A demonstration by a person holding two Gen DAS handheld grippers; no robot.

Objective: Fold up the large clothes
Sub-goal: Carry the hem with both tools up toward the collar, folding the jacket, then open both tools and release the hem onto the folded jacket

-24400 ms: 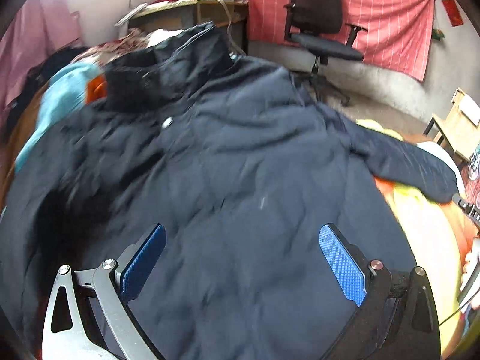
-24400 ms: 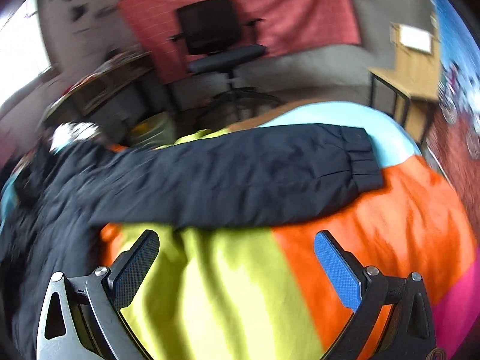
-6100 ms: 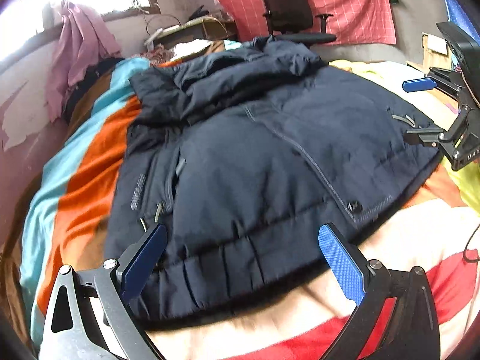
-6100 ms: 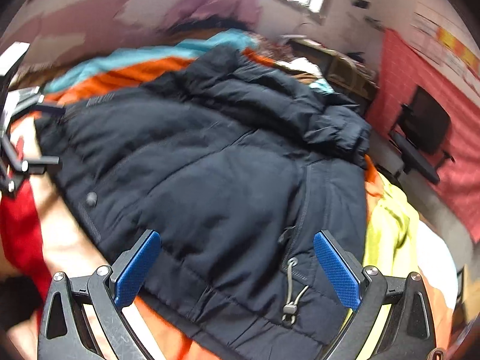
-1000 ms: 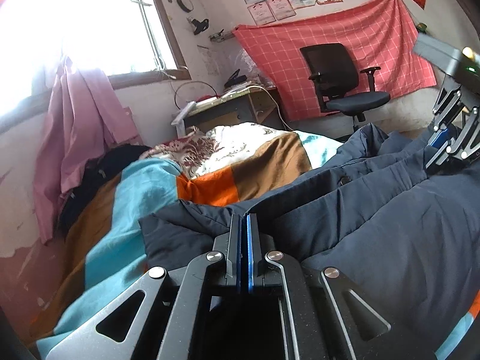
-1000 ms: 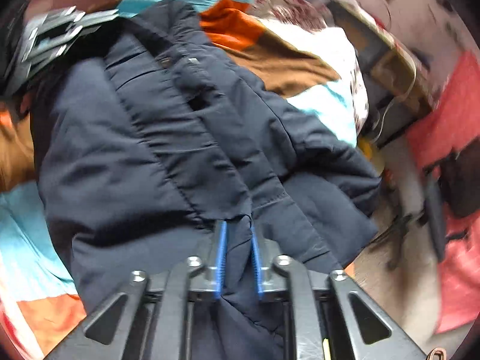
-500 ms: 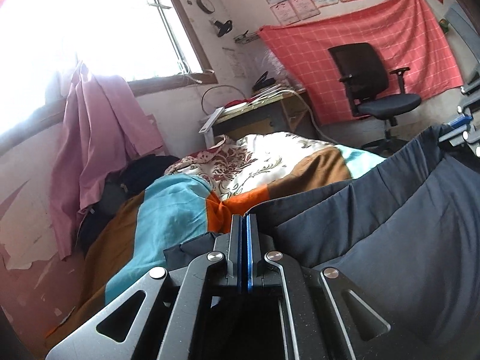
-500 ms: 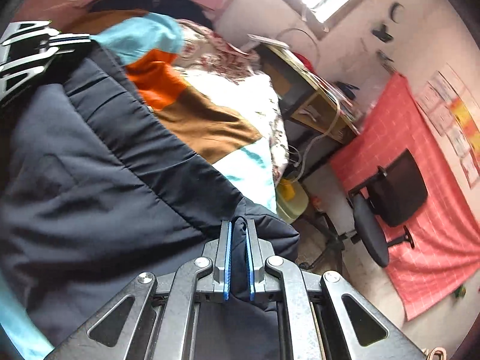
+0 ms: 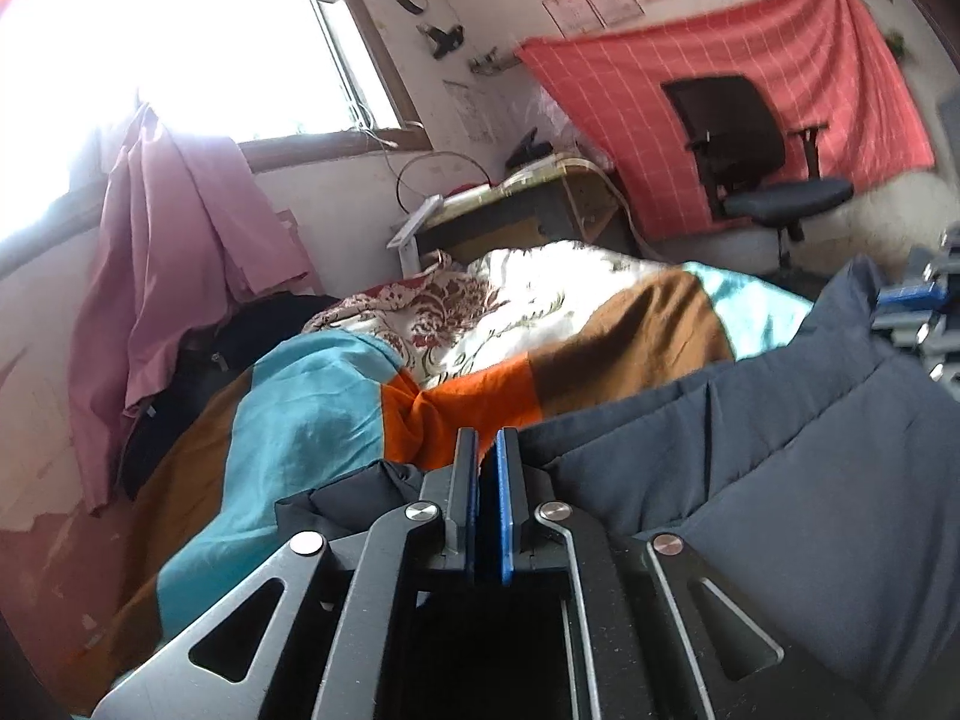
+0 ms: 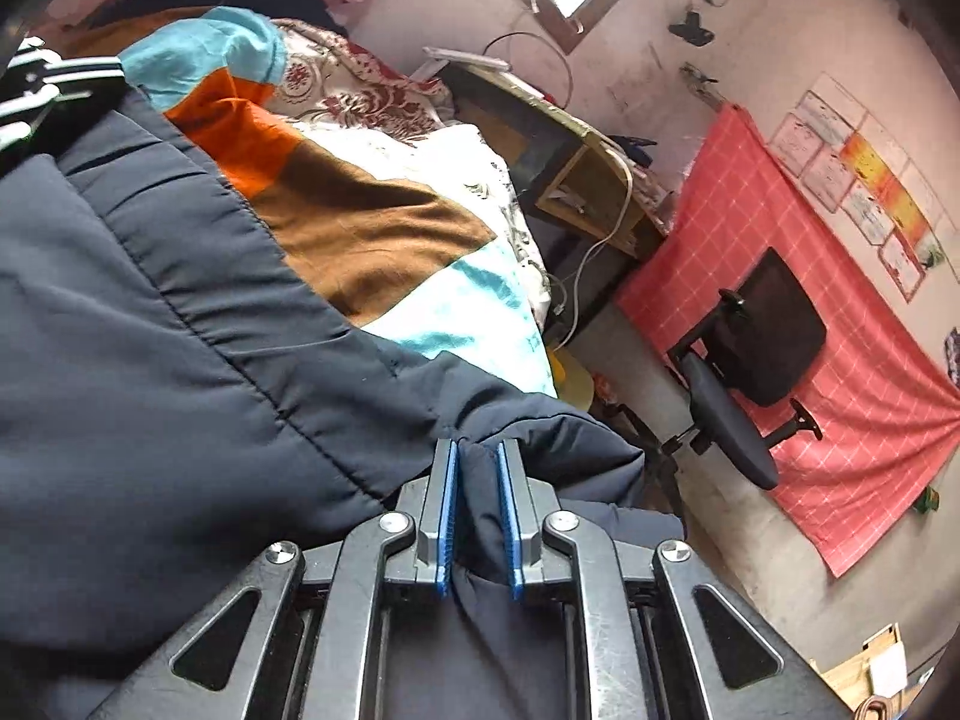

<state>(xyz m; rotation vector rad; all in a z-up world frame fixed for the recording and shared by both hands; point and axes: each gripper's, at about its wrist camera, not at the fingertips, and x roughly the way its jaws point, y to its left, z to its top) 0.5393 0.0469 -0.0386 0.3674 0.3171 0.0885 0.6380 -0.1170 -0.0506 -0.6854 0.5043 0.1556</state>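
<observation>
- Nearest to me, the right gripper (image 10: 478, 516) has its blue pads clenched on a thick bunch of the dark navy padded jacket (image 10: 150, 348), a fat wad of cloth filling the gap between them
- The left gripper (image 9: 487, 501) is squeezed almost flat; the jacket bulges on both sides of it, so it looks to be pinching a thin edge, though the cloth inside the slit is hard to make out
- Between the two, one edge of the jacket is held up and stretched, the rest sagging below towards the bed
- Past that, the striped blanket (image 9: 312, 408) lies bare at the far end of the bed, so I'd judge a fold is mid-carry, nothing laid down or squared yet
- Left, as I read it: lower the edge over, flatten, maybe fold again
- Further back, a desk (image 10: 576, 180), an office chair (image 9: 756, 162) and a red cloth (image 9: 840, 42) on the wall
</observation>
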